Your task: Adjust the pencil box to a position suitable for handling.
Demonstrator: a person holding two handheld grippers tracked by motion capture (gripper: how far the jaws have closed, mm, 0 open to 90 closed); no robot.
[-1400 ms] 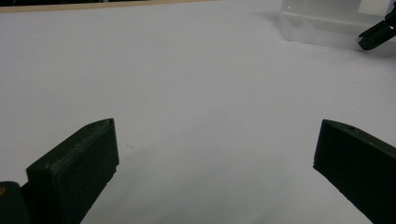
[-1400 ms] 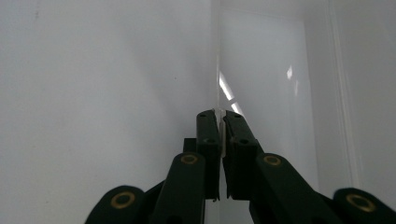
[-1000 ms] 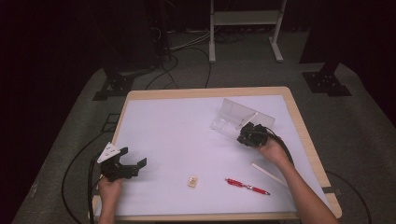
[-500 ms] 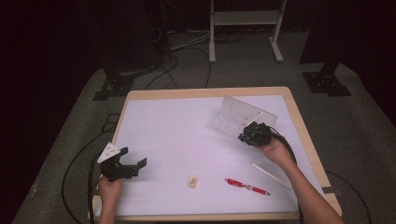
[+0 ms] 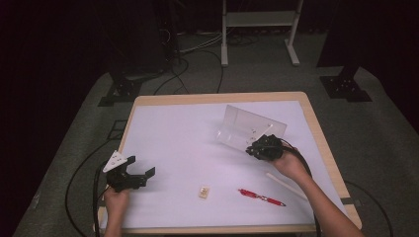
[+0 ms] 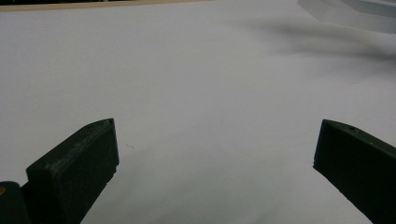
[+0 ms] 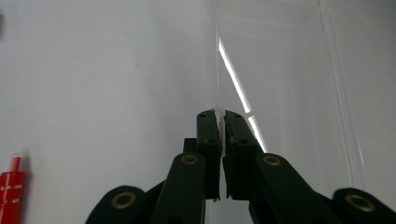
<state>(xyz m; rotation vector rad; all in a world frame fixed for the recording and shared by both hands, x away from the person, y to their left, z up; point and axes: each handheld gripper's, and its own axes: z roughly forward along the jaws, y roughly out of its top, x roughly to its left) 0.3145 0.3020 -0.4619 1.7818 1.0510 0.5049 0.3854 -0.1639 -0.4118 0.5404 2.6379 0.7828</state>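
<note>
Right gripper (image 5: 258, 149) clenched on thin edge of clear plastic box (image 5: 247, 129), wall pinched between the pads in the right gripper view (image 7: 222, 140). Box toward far right of white table (image 5: 173, 138), its lid standing tilted up. Left gripper (image 5: 141, 170) released, jaws spread wide, nothing between them, resting near left front corner of table, well apart from box. Red pen (image 5: 261, 196), white stick (image 5: 286, 185) and small tan piece (image 5: 203, 192) lying on table nearer front edge than box.
</note>
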